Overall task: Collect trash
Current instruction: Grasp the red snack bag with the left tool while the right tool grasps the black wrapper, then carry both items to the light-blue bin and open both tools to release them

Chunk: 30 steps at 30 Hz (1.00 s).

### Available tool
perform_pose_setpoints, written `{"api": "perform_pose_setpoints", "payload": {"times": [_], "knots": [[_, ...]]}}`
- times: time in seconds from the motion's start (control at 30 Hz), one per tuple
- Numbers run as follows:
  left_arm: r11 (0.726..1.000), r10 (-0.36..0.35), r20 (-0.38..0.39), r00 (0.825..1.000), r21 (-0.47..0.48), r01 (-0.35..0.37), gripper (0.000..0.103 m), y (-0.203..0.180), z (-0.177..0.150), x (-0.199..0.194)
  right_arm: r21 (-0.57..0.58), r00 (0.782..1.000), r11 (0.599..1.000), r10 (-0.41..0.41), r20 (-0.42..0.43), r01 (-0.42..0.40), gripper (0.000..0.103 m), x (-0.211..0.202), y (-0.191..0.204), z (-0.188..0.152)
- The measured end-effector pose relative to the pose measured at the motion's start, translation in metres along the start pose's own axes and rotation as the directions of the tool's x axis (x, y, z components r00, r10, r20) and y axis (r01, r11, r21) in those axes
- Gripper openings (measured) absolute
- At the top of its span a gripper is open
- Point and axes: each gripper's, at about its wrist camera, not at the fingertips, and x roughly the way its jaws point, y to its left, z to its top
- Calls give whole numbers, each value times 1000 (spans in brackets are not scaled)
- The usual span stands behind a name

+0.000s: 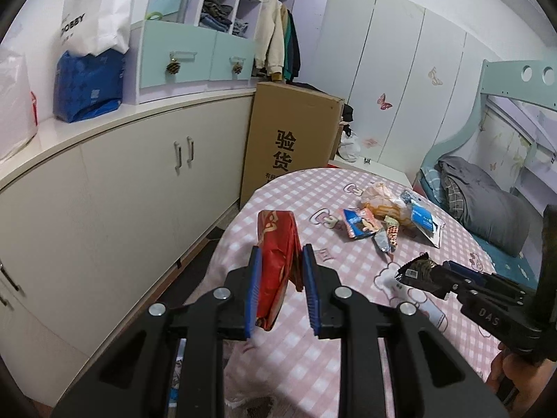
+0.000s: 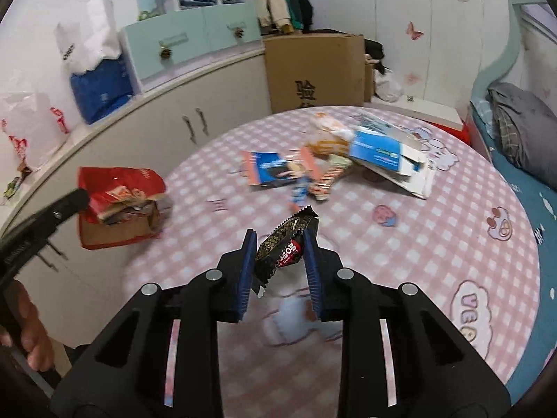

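Only the right wrist view shows the red bag's [image 2: 118,191] open mouth.

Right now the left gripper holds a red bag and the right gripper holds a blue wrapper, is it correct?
Not quite. The wrapper in the right gripper is black, not blue, as the right wrist view shows. The left gripper does hold the red bag.

A bedroom in a home: a bunk bed [image 1: 501,209] with a grey quilt [image 1: 487,209], white wardrobe doors [image 1: 400,80] with butterfly stickers [image 1: 384,101], jackets hanging [image 1: 278,45] beside cubby shelves of folded clothes [image 1: 222,3], and a low cabinet [image 1: 122,181] along the wall
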Motion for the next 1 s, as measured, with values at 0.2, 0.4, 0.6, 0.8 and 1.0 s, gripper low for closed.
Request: {"api": "perform_pose_setpoints", "payload": {"times": [0.2, 0.4, 0.6, 0.8, 1.0], "knots": [[999, 24, 8, 1000, -43, -24, 22, 33, -8, -18, -37, 996, 995, 93, 14, -93, 27, -8, 47, -3], [994, 56, -4, 998, -97, -57, 0, 72, -18, -26, -89, 977, 973, 213, -19, -213, 27, 7, 106, -7], [982, 98, -67, 993, -153, -107, 0, 117, -33, -7, -141, 951, 942, 294, -94, -305, 27, 40, 167, -19], [961, 157, -152, 976, -203, -186, 0, 164, -53, 13, -195, 922, 907, 339, -188, -374, 27, 79, 222, -38], [947, 168, -231, 958, -231, -222, 0, 197, -70, 28, -198, 908, 900, 339, -245, -389, 27, 107, 243, -45]]}}
